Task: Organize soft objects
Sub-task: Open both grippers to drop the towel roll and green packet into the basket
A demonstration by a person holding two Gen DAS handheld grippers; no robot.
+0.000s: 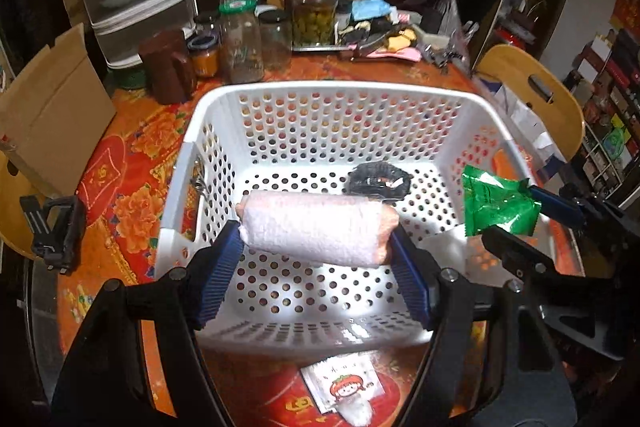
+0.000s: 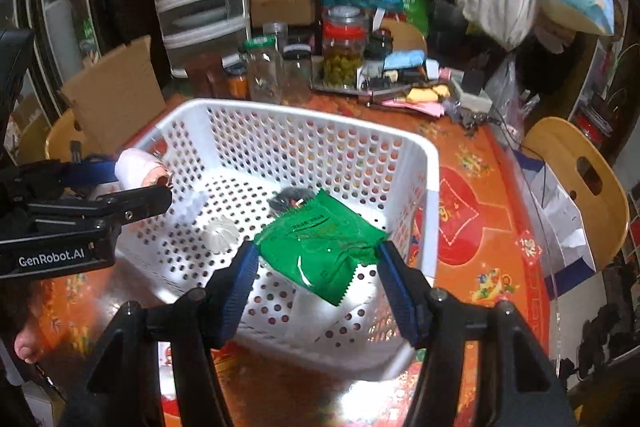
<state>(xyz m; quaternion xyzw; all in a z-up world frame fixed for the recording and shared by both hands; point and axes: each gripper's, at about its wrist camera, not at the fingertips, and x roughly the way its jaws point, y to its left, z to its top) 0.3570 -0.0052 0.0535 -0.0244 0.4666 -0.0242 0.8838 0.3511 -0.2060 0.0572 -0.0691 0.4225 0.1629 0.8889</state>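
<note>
Midway: my left gripper (image 1: 316, 235) clamps the rolled towel (image 1: 314, 230), right gripper (image 2: 318, 261) the green packet (image 2: 320, 247), over the basket (image 1: 340, 95) (scrunchie (image 1: 378, 181) below).

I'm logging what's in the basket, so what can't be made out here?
- Black item in the white basket: left wrist view, rolled towel covers its near side; right wrist view, green packet covers it.
- Green packet print: too small and glare-blurred, both views.

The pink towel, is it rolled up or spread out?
Rolled up. The pink towel is a tight cylinder, held between the left tool over the basket.
</note>
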